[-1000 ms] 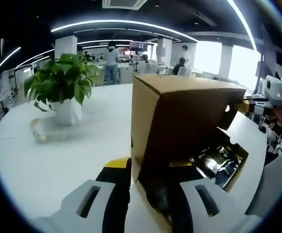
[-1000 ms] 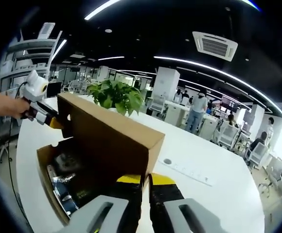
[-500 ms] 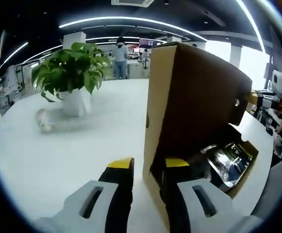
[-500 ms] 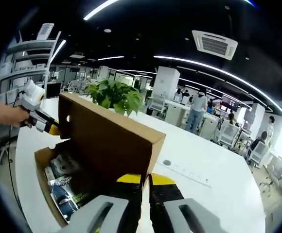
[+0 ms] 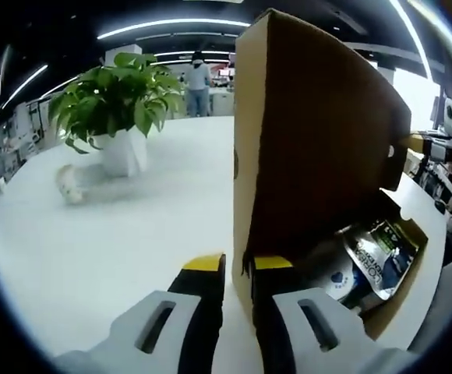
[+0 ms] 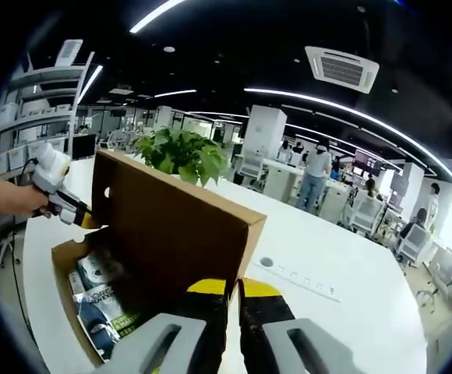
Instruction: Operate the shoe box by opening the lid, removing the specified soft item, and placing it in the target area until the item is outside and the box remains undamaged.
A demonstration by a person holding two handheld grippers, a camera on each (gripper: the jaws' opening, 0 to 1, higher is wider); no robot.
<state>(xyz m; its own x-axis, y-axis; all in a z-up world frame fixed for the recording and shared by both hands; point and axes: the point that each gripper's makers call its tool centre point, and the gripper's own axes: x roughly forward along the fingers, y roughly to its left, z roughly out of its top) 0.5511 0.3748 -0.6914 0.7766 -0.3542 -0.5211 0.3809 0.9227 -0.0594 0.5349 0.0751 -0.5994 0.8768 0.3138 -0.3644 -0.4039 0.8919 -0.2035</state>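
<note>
On the white table (image 5: 93,241), both tools (image 5: 238,265) (image 6: 232,287) pinch the raised lid's (image 6: 171,226) edge.

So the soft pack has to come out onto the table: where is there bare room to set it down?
The white table lies bare between the potted plant and the shoe box lid. Past the lid in the right gripper view, bare top surrounds a small round inset. Inside the box, packets crowd it.
</note>
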